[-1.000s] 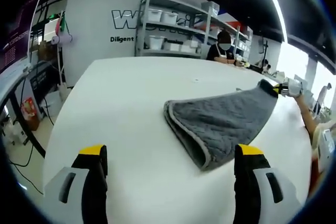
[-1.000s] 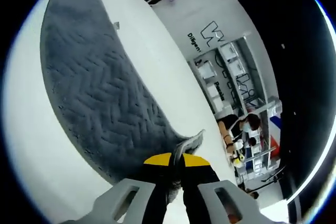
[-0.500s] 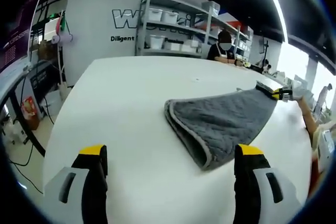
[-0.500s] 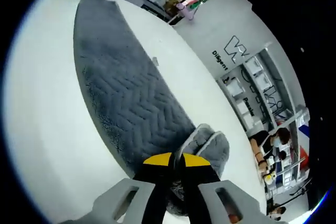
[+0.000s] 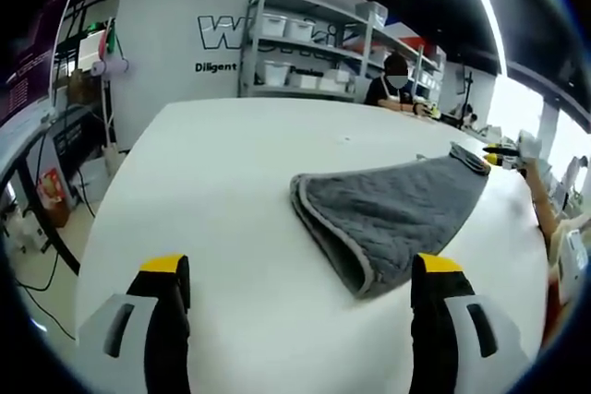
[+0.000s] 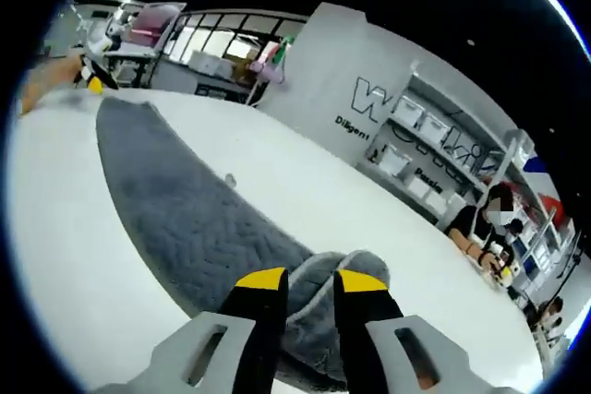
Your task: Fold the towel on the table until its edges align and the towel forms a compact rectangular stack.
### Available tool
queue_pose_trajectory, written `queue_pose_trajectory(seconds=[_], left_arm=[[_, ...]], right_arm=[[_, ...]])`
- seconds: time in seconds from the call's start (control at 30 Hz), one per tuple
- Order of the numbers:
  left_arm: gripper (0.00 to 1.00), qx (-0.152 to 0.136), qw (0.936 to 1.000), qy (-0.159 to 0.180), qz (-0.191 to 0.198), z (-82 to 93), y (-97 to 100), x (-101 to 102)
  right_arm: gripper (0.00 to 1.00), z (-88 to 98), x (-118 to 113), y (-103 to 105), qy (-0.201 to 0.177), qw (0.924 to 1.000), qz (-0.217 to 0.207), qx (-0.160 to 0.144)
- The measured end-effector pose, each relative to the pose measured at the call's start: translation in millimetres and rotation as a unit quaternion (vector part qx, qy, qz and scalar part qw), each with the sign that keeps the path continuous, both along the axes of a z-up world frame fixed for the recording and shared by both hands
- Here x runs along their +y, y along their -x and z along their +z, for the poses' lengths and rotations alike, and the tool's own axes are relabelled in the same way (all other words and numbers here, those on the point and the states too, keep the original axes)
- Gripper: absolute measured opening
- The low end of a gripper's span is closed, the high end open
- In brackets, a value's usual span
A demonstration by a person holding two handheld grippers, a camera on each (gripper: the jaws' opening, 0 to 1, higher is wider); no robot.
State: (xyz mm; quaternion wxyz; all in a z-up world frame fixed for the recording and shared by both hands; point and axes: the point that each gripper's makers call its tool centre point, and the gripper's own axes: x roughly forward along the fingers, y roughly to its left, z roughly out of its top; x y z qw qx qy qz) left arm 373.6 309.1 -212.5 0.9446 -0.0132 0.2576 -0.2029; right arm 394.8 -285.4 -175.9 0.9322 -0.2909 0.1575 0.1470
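A grey quilted towel (image 5: 388, 209) lies folded on the white table (image 5: 212, 163), its rounded fold toward me and its far end pointing right. My left gripper (image 5: 300, 272) hovers short of it, open wide with nothing between the fingers. My right gripper (image 5: 500, 149) sits at the towel's far tip. In the right gripper view the towel (image 6: 185, 219) stretches away to the left, and its near corner (image 6: 346, 265) lies bunched just beyond my right gripper (image 6: 310, 281), whose fingers stand slightly apart and off the cloth. The left gripper (image 6: 92, 83) shows far off.
Shelving with white bins (image 5: 295, 53) stands behind the table, and a person (image 5: 392, 85) sits at its far side. The table's left edge (image 5: 106, 200) drops to a floor with cables. A hand (image 6: 46, 85) holds the far gripper.
My right gripper has lowered the towel's corner onto the table and let it go, its fingers now parted. The right view has swung level. The left gripper has stayed still.
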Motion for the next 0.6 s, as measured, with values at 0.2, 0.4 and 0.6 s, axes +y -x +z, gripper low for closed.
queue_pose_trajectory(seconds=[0.2,0.4,0.6], left_arm=[[0.98,0.001,1.0000,0.000,-0.001,-0.6,1.8,-1.5],[0.98,0.002,1.0000,0.000,-0.001,-0.7,1.9,-1.7],[0.98,0.005,1.0000,-0.002,-0.003,-1.4,2.3,-1.8]], right_arm=[[0.16,-32.1,-8.4,-1.3,0.019,0.9978,-0.026,0.059],[0.09,-46.4,-14.4,3.7,-0.044,0.9919,-0.051,0.108],[0.00,-49.4,-13.0,6.7,-0.051,0.9904,-0.051,0.118]])
